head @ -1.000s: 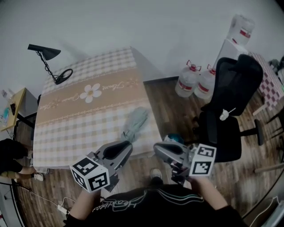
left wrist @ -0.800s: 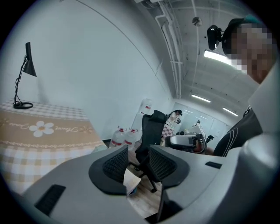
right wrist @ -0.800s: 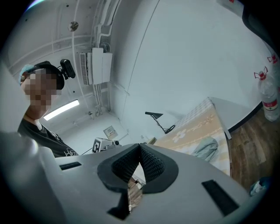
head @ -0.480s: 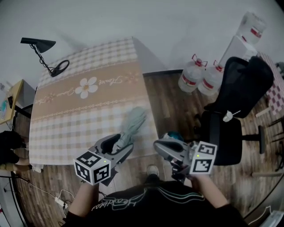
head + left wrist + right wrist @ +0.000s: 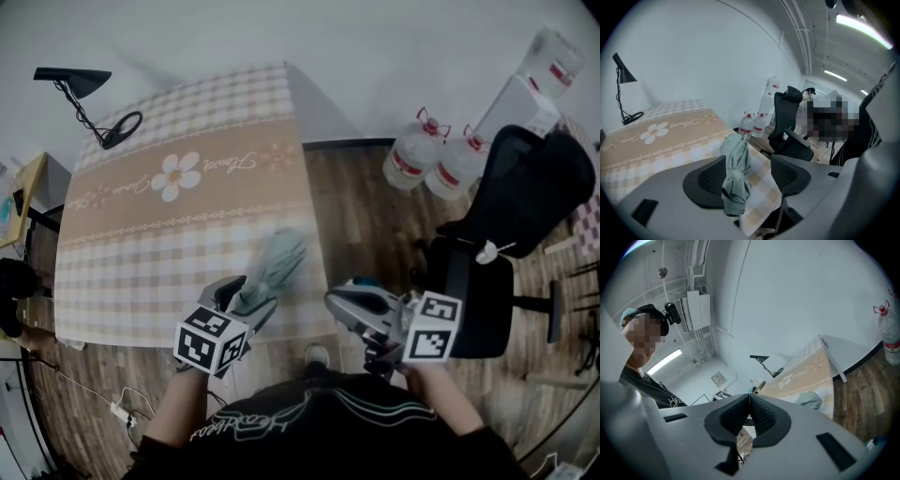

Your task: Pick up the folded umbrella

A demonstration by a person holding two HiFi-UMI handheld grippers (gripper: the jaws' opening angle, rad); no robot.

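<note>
The folded grey-green umbrella (image 5: 273,266) lies near the front right edge of the checked table (image 5: 159,253), its handle end toward me. My left gripper (image 5: 246,293) reaches down over the table edge. Its jaws have just been opening and now stand wide on either side of the umbrella's (image 5: 736,174) near end, with the right pad clearly apart from it. In the left gripper view the gripper (image 5: 749,164) straddles the umbrella. My right gripper (image 5: 331,306) hovers off the table's right edge above the floor. Its pads (image 5: 740,414) are pressed together on nothing, and the umbrella (image 5: 809,399) lies beyond them.
A black desk lamp (image 5: 80,89) stands at the table's far left corner. Two water bottles (image 5: 412,157) sit on the wooden floor by the wall. A black office chair (image 5: 506,234) stands to the right. A small wooden side table (image 5: 19,202) is at the left.
My left gripper has dropped forward over the table edge to the umbrella's near end, and its jaws have spread wide. The right gripper has shifted a little and stayed shut.
</note>
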